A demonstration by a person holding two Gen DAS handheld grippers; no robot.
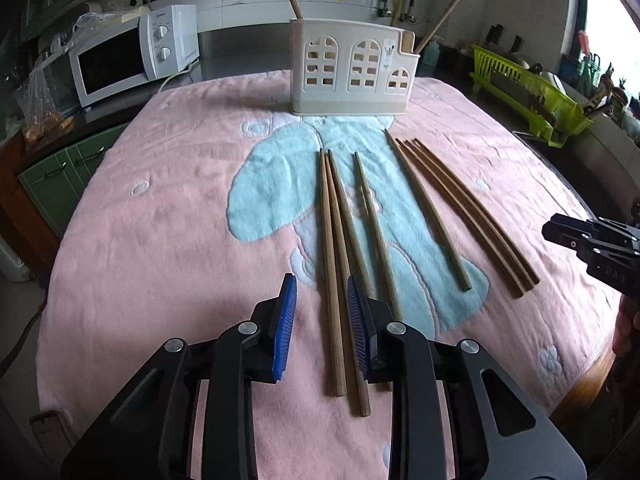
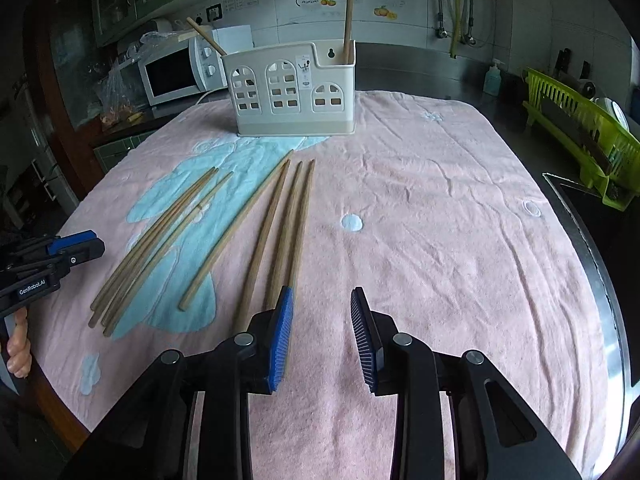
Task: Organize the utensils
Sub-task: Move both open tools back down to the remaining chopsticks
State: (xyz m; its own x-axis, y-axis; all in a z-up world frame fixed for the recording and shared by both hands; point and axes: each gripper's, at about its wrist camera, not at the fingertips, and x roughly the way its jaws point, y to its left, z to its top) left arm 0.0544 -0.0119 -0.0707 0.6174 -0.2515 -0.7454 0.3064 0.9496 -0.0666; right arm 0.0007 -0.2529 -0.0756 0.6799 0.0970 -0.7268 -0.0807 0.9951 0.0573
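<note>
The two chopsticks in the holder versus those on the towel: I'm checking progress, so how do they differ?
The two chopsticks in the holder stand leaning, one at each end of the holder; the chopsticks on the towel lie flat, clustered in groups, more numerous. Both look like plain brown wood.

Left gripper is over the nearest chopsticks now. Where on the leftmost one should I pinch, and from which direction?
Pinch the leftmost chopstick on its thick near half, roughly where the left gripper already straddles it, coming from above with a pad on each long side. It lies flat on the towel, running away toward the holder. A neighbour lies close on its right, so keep the right pad between them, if it fits.
</note>
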